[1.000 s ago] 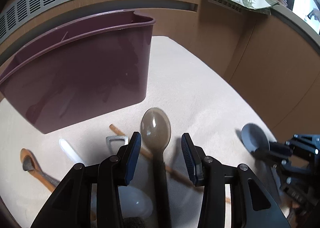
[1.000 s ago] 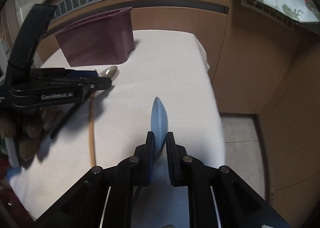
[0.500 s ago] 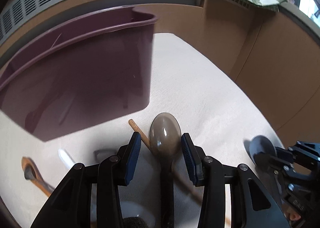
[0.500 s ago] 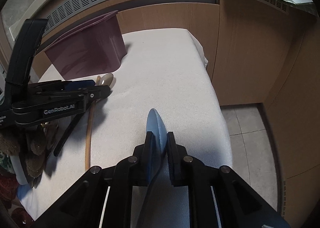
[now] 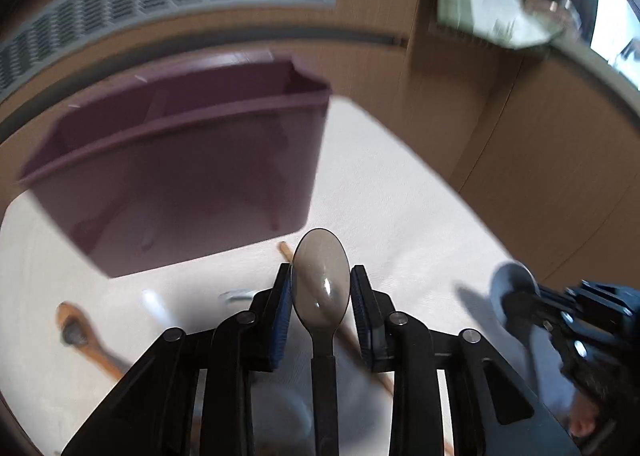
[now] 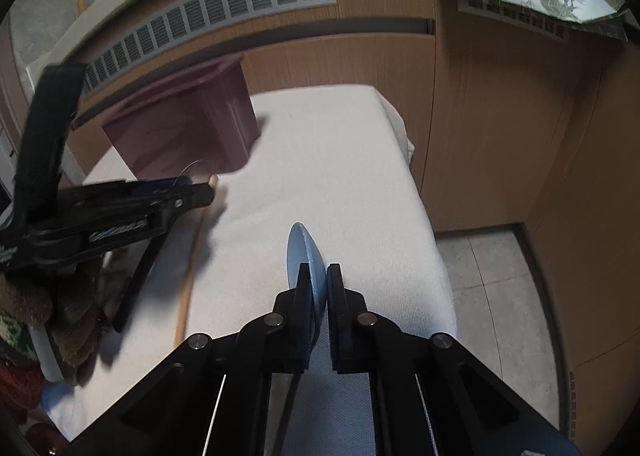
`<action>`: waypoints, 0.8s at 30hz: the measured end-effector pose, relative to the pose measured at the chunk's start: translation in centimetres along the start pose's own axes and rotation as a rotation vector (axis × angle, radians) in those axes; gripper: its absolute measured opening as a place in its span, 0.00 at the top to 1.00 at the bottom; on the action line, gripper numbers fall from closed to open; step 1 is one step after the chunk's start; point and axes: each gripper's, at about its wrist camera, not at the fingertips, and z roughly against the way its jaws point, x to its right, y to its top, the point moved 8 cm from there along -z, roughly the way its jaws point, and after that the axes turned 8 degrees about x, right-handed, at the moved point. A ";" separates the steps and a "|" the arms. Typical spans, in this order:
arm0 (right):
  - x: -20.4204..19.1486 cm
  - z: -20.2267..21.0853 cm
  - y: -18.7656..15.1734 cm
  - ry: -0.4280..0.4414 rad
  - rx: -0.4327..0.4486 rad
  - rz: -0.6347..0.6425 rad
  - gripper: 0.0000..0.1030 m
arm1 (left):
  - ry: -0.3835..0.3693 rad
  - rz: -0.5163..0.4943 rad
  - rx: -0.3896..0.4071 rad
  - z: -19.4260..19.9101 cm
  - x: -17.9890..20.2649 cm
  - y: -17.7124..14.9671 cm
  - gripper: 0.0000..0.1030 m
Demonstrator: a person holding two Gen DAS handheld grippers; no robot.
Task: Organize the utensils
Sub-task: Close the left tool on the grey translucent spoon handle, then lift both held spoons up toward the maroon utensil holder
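The tall maroon plastic bin [image 5: 180, 176] blocked the table's [image 6: 340, 160] far left; bare white cloth lay open to its right.

Bin [image 5: 180, 176] at the back left of the worktop [image 5: 400, 196], spoon [image 5: 320, 284] between the left tool's [image 5: 320, 308] fingers just before the bin, stick [image 5: 352, 336] under it, wooden spoon [image 5: 80, 336] left, right tool [image 6: 318, 296] right, gripping a ladle [image 6: 304, 256].
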 end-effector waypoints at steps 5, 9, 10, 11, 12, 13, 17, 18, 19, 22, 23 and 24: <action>-1.6 0.2 1.4 0.037 0.023 0.014 0.94 | -0.004 0.037 0.111 5.1 -1.5 0.5 0.77; -2.8 -0.1 2.2 0.071 0.020 -0.002 0.94 | 0.014 0.067 0.176 7.9 -2.8 1.1 0.91; -3.1 -0.2 2.4 0.078 0.020 -0.001 0.94 | 0.016 0.070 0.187 8.2 -3.0 1.3 0.91; -3.5 -0.3 2.6 0.083 0.021 0.004 0.94 | 0.023 0.069 0.200 9.0 -3.4 1.1 0.91; -3.9 -0.2 2.8 0.086 0.023 0.012 0.94 | 0.032 0.068 0.212 9.8 -3.8 1.0 0.93; -4.3 -0.2 2.9 0.086 0.026 0.021 0.94 | 0.041 0.073 0.222 10.0 -4.1 1.1 0.94; -5.5 -0.1 3.5 0.090 0.034 0.055 0.94 | 0.016 0.116 0.207 10.2 -5.4 0.8 0.96; -5.6 0.0 3.6 0.087 0.034 0.060 0.94 | 0.016 0.120 0.203 10.2 -5.7 0.6 0.96; -5.6 0.0 3.5 0.084 0.032 0.064 0.94 | 0.010 0.126 0.193 10.1 -5.8 0.4 0.96; -5.4 -0.2 3.1 0.073 0.015 0.068 0.94 | -0.046 0.166 0.113 8.5 -5.7 -0.8 0.94; -5.3 -0.3 2.8 0.069 0.008 0.065 0.94 | -0.087 0.177 0.075 7.7 -5.5 -1.4 0.93; -5.1 -0.3 2.6 0.071 -0.004 0.061 0.94 | -0.113 0.177 0.054 7.2 -5.2 -2.0 0.88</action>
